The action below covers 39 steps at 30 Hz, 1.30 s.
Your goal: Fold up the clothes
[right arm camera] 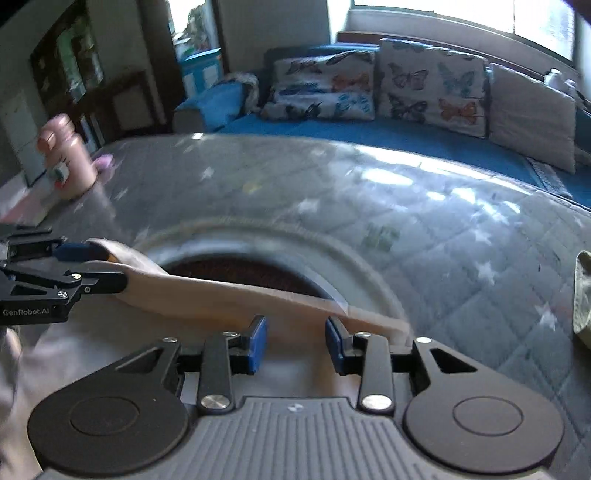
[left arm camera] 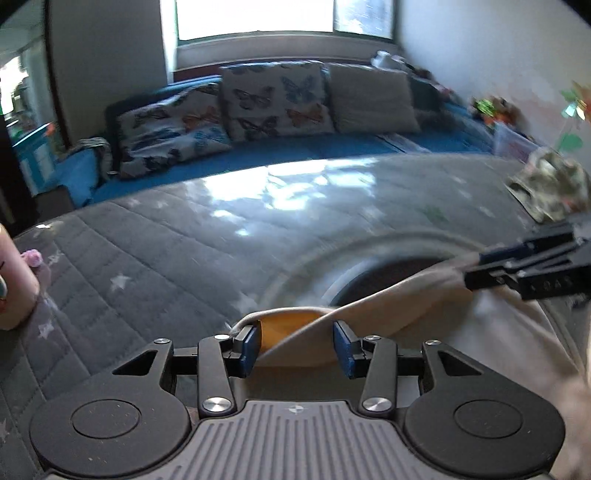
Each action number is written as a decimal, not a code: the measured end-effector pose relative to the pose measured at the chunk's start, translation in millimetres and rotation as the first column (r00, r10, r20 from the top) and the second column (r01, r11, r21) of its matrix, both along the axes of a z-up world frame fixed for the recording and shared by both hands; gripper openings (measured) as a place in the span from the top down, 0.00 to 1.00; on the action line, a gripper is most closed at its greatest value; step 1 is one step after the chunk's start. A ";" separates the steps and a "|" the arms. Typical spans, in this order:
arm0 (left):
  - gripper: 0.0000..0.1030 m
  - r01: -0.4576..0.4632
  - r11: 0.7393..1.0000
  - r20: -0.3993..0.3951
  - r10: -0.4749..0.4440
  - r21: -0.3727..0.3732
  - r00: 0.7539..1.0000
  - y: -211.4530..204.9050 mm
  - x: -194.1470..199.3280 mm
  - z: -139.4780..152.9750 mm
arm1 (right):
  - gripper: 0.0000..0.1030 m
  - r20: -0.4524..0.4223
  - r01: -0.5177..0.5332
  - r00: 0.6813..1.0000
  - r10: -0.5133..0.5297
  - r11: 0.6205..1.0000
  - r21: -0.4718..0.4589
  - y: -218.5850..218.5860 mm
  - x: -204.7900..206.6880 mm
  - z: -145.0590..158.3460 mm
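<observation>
While beige cloth garment [left arm camera: 424,314] lies between parted pads of left gripper [left arm camera: 294,345] and right gripper [right arm camera: 295,341], neither clamped, hem could be dropped, fold spoiled.

Grey quilted mattress [left arm camera: 155,251], white star print, sunlit patches. Behind it a blue sofa [left arm camera: 303,147] with two butterfly cushions [right arm camera: 432,85] and one plain cushion [left arm camera: 373,98]. Bright window [left arm camera: 255,16] above. Pink bottle [right arm camera: 70,158] at the mattress's left edge.
</observation>
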<state>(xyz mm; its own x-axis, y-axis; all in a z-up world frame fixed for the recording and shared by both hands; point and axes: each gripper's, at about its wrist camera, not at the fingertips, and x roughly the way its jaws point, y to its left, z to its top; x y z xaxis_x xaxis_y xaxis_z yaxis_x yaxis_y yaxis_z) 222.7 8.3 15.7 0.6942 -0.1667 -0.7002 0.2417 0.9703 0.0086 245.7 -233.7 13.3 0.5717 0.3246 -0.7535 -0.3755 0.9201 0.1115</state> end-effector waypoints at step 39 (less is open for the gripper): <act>0.84 -0.073 0.997 -0.001 0.073 -0.024 0.997 38.0 15.9 -9.7 | 0.69 0.028 0.141 0.990 -0.141 0.990 -0.017 -36.3 4.0 -6.8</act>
<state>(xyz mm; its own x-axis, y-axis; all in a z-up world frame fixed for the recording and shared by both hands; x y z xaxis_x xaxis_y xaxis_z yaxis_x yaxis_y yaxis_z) 238.6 46.3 6.1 0.7052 -0.1317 -0.6967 0.1698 0.9854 -0.0144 249.7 -270.0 6.5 0.6311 0.2251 -0.7423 -0.2444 0.9659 0.0851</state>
